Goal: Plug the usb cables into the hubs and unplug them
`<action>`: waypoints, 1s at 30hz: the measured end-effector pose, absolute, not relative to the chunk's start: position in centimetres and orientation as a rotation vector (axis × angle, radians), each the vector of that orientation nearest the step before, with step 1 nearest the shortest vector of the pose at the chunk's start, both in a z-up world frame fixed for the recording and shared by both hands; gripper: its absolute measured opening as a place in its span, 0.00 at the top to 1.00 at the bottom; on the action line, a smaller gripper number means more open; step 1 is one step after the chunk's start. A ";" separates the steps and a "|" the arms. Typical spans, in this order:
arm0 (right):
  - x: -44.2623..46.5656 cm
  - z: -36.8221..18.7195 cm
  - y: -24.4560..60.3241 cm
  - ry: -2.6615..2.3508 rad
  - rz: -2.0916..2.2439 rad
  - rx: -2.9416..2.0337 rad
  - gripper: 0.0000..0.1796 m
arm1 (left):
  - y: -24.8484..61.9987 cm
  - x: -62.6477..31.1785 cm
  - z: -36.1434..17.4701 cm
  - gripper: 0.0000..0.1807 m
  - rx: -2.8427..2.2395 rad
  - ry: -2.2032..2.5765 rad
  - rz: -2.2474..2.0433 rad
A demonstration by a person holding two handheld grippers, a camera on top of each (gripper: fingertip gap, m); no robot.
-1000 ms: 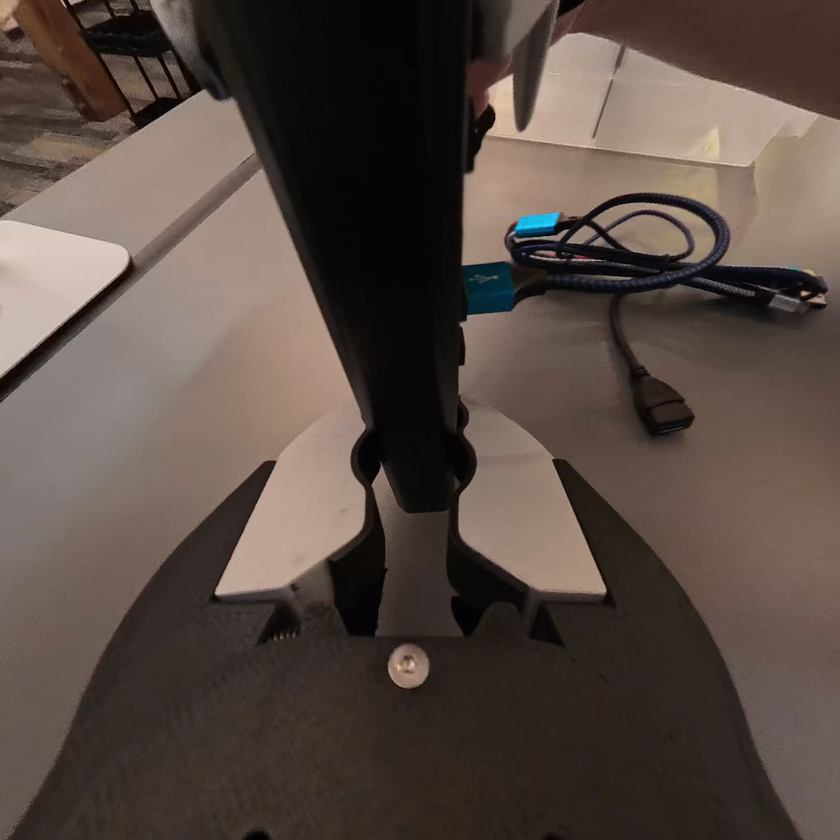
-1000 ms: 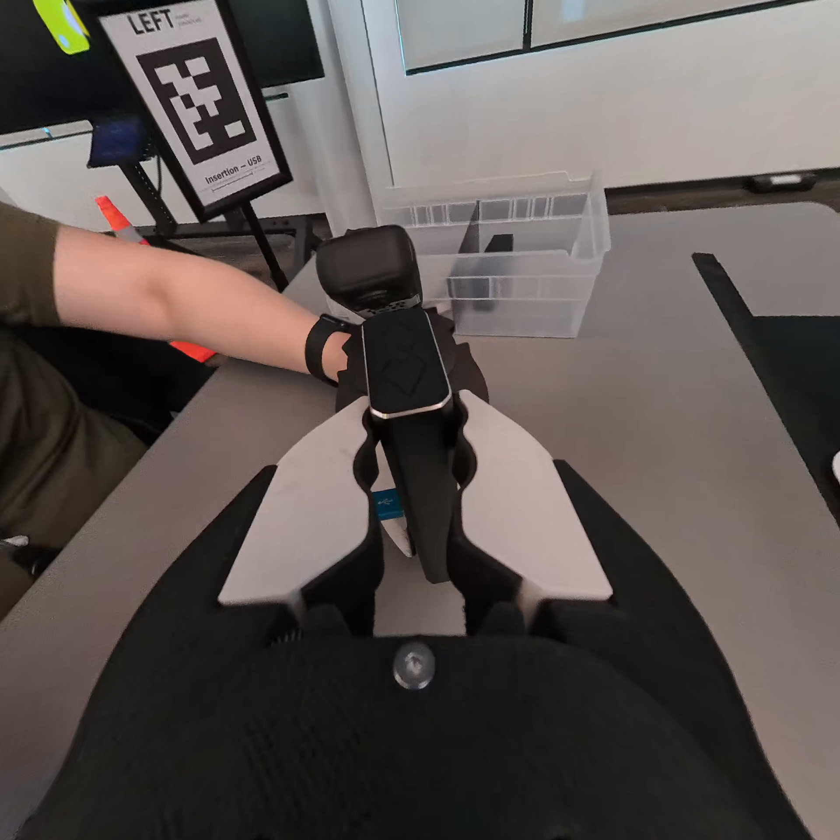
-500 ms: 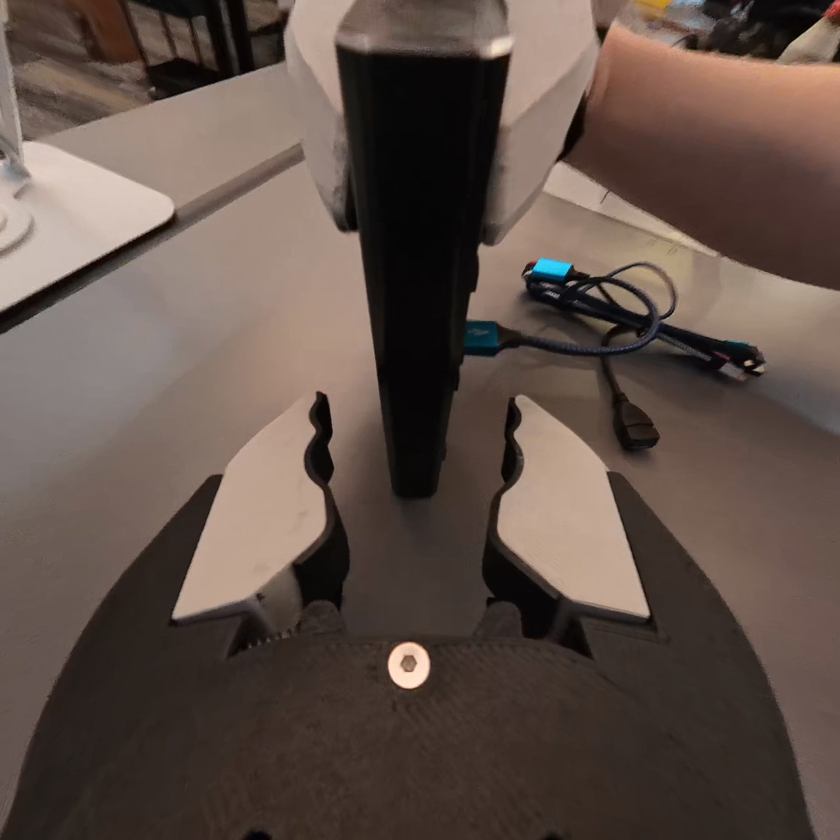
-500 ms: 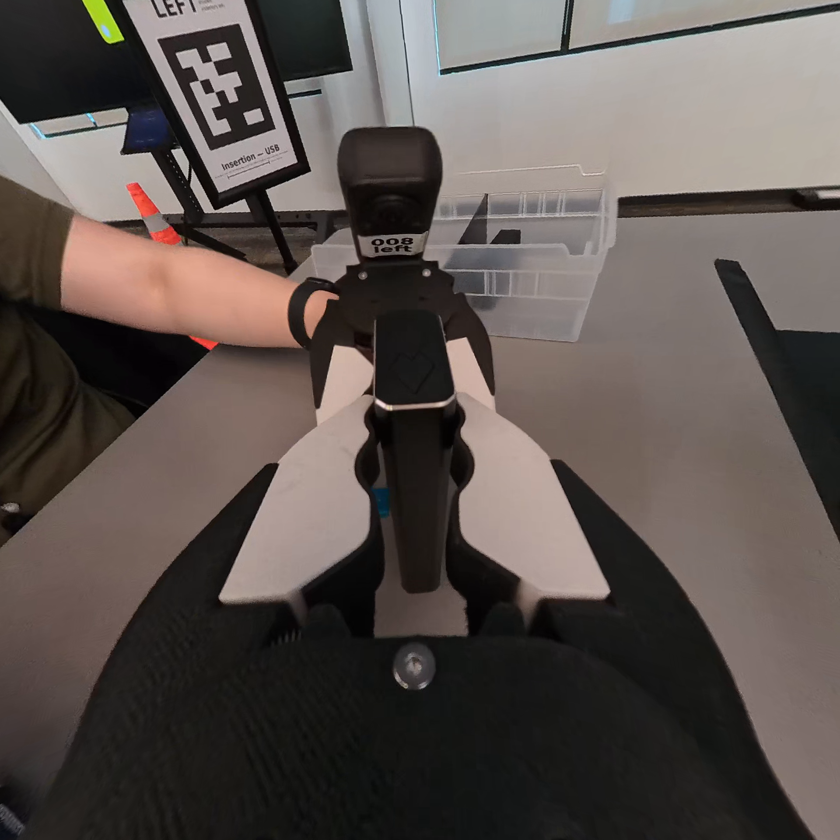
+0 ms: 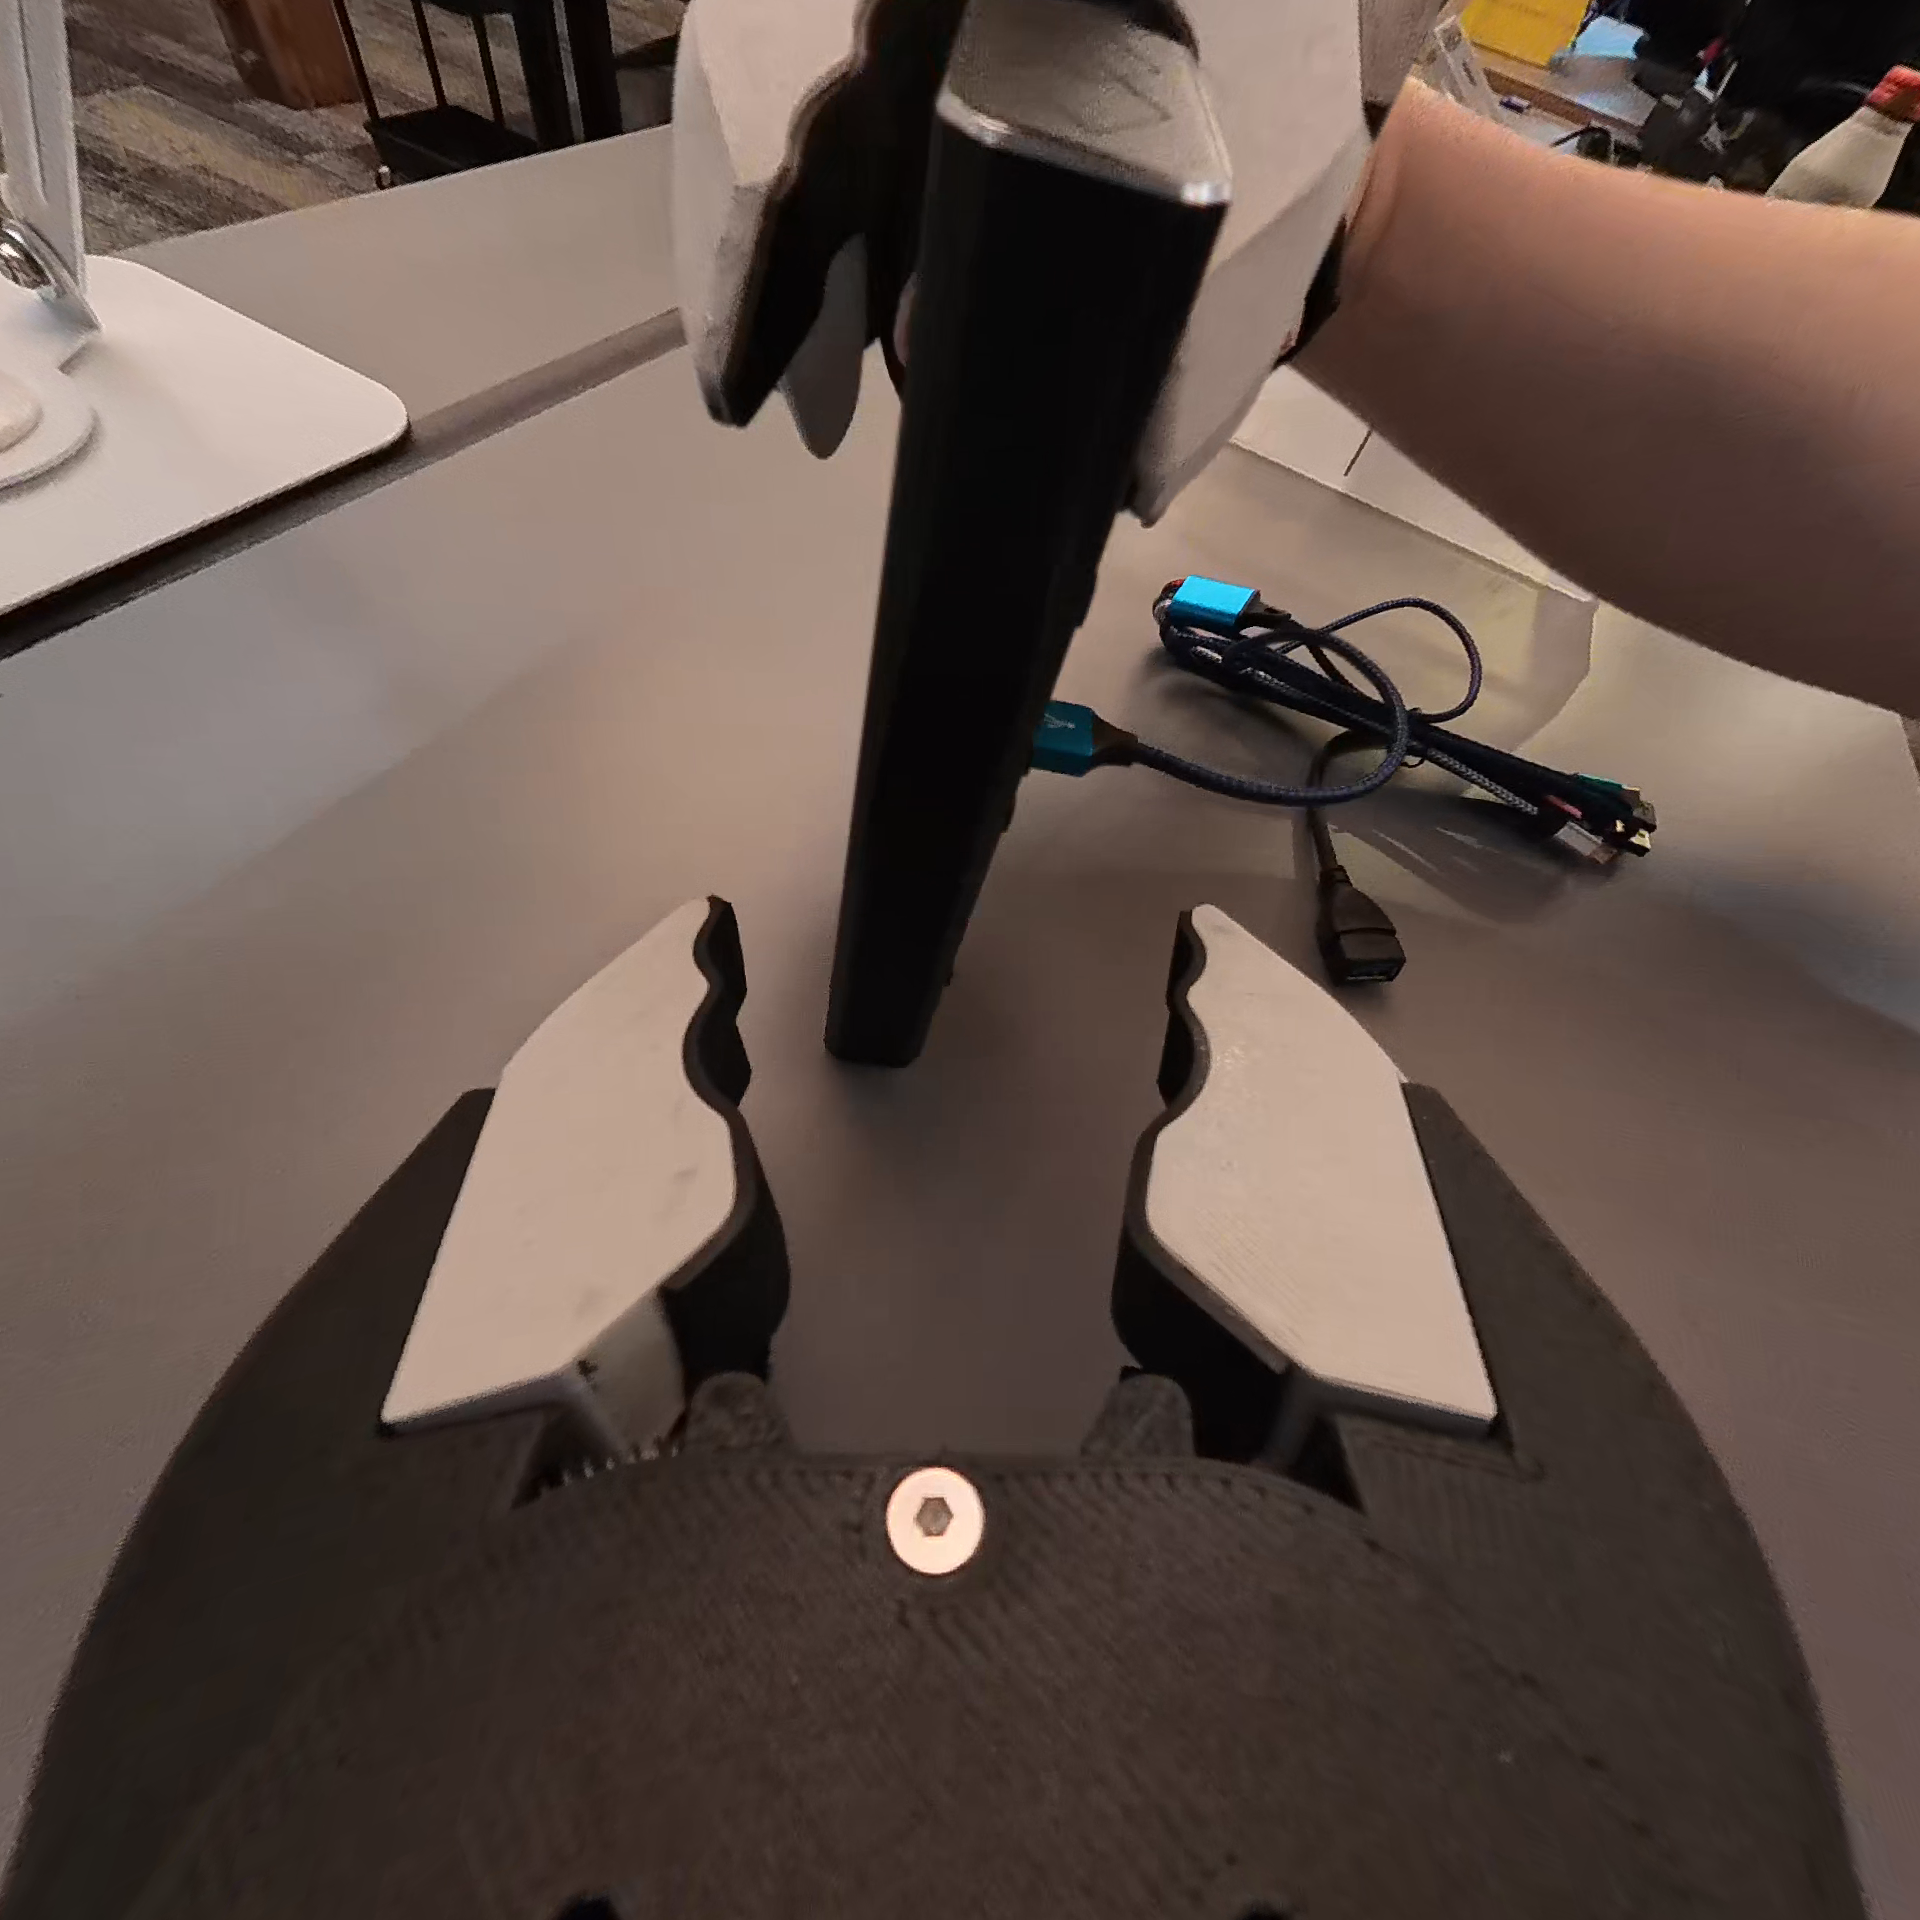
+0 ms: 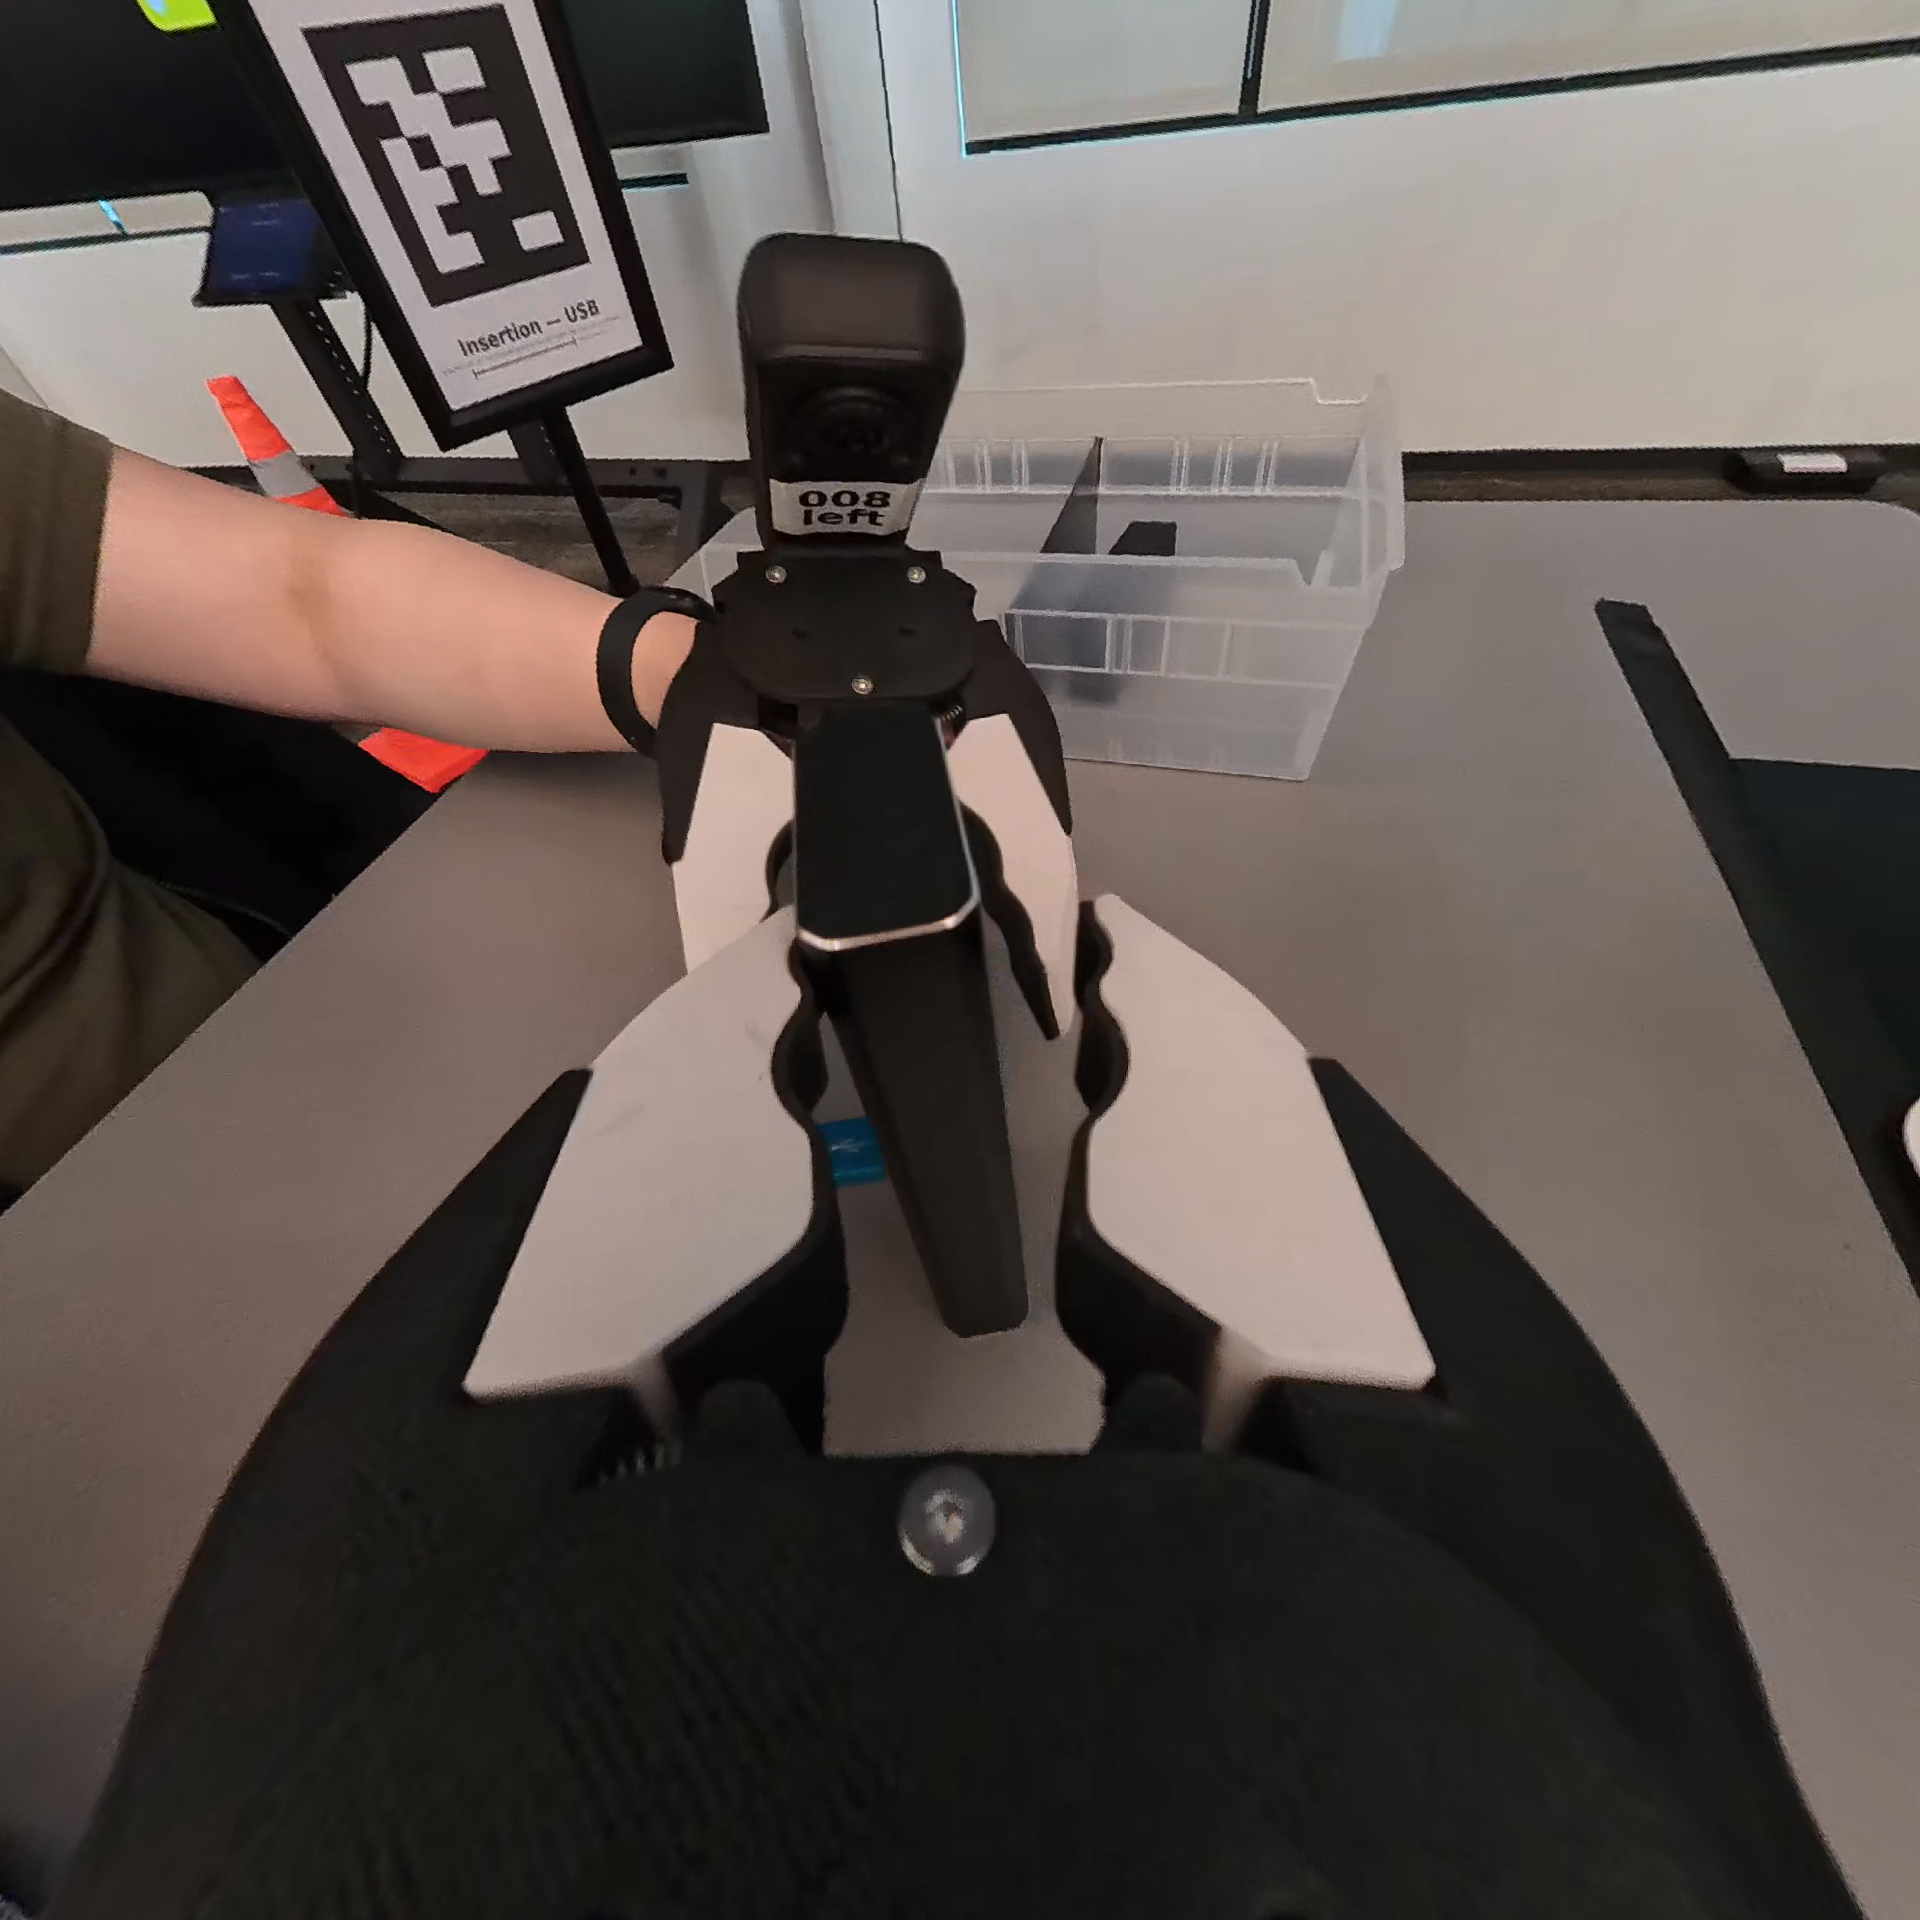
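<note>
A long black USB hub (image 5: pixel 966 623) lies on the grey table (image 5: pixel 416 831), one end towards each gripper. A blue USB plug (image 5: pixel 1070 738) on a braided navy cable sits in its side port; it also shows in the right wrist view (image 6: pixel 852 1153). My left gripper (image 5: pixel 956 935) is open, its tips either side of the hub's near end without touching. My right gripper (image 6: pixel 940 925) is open too, its jaws loosely around the hub's other end (image 6: pixel 914 1091), with a gap on the right side. It shows opposite in the left wrist view (image 5: pixel 966 457).
A bundle of spare cables (image 5: pixel 1403 707) and a black female USB connector (image 5: pixel 1356 945) lie right of the hub. A clear plastic bin (image 6: pixel 1195 623) stands behind, a white stand base (image 5: pixel 156 447) far left, a black mat (image 6: pixel 1818 831) right. A person's forearm (image 5: pixel 1610 416) reaches in. The gap from one gripper's tips to the other's is roughly 7 cm.
My left gripper let go of the hub, opened wide and drew back. My right gripper, shut on the hub before, has now spread its jaws. The hub has tilted slightly.
</note>
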State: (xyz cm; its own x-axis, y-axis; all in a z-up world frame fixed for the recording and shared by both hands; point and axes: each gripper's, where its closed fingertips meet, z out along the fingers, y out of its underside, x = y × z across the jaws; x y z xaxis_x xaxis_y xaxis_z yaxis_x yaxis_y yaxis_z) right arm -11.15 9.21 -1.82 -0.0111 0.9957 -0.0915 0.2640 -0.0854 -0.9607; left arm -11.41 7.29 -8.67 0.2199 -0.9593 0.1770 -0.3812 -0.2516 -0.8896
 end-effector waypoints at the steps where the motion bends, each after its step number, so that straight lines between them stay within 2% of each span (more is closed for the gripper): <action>1: -11.1 -1.9 9.2 -1.381 1.146 -1.471 0.75 | 7.3 -11.4 -8.6 0.57 -1.765 1.246 -1.008; 12: -7.6 -0.9 8.3 -1.280 0.971 -1.500 0.71 | 6.2 -13.2 -9.7 0.56 -1.820 1.155 -0.935; 17: -3.5 1.0 2.1 -1.241 0.566 -1.328 0.81 | 3.4 -14.9 -8.9 0.56 -1.789 1.076 -0.990; 19: -3.5 -0.9 -1.9 -1.368 0.459 -1.312 0.84 | 2.5 -15.1 -8.7 0.56 -1.766 1.067 -1.001; 23: -2.3 -5.8 -6.9 -1.500 0.397 -1.463 0.84 | 0.8 -14.6 -7.8 0.56 -1.719 1.088 -1.020; 30: 3.3 -8.7 -8.7 -1.188 0.288 -1.866 0.85 | -2.9 -12.4 -7.1 0.60 -1.678 1.224 -1.044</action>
State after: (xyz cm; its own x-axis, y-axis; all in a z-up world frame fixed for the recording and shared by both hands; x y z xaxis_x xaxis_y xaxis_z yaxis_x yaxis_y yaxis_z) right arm 3.28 -8.67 -8.73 0.5159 0.8203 0.2469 0.6164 -0.1553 -0.7720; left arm -12.37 -2.90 -7.09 0.1937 -0.9676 0.1621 -0.3127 -0.2175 -0.9246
